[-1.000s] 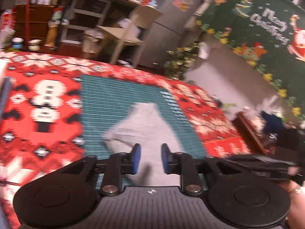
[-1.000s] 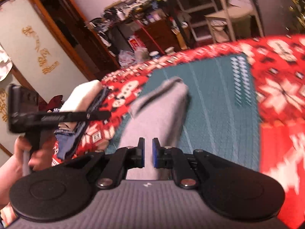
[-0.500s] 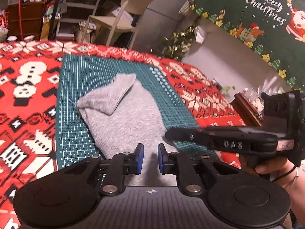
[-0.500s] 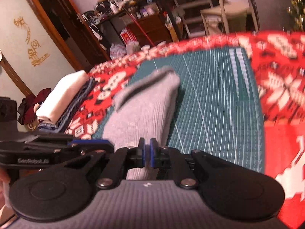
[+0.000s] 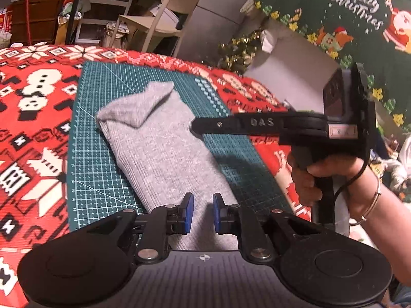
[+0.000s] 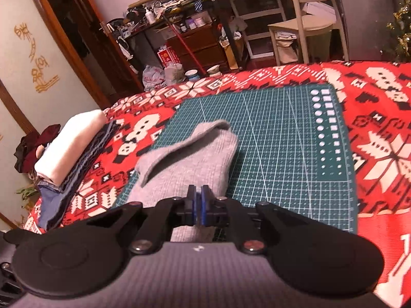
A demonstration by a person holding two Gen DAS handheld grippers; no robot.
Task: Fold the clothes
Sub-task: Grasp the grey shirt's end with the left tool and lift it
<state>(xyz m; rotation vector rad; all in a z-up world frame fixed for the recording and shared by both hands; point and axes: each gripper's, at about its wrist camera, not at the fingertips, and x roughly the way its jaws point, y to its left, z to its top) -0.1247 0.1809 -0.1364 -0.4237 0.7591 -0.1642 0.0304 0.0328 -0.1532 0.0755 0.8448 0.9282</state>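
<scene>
A grey knitted garment [image 5: 167, 154] lies folded into a long strip on the green cutting mat [image 5: 97, 169], with its far end flapped over. My left gripper [image 5: 203, 210] hovers over the strip's near end. Its blue pads stand a narrow gap apart, and nothing is pressed between them. In the left wrist view my right gripper [image 5: 195, 128] reaches in from the right, held by a hand [image 5: 308, 179], its tip above the strip's right edge. The right wrist view shows the right gripper [image 6: 197, 205] shut and empty over the garment [image 6: 190, 159].
A red patterned cloth [image 5: 33, 128] covers the table around the mat [image 6: 282, 141]. A stack of folded clothes [image 6: 69, 143] sits near the table's left edge. Beyond the table stand a pale chair [image 5: 164, 23], cluttered shelves and a green Christmas banner [image 5: 359, 12].
Both grippers have shifted and sunk a little over the garment. The right gripper has come further into the left wrist view. The garment stays on the mat and both jaws are unchanged.
</scene>
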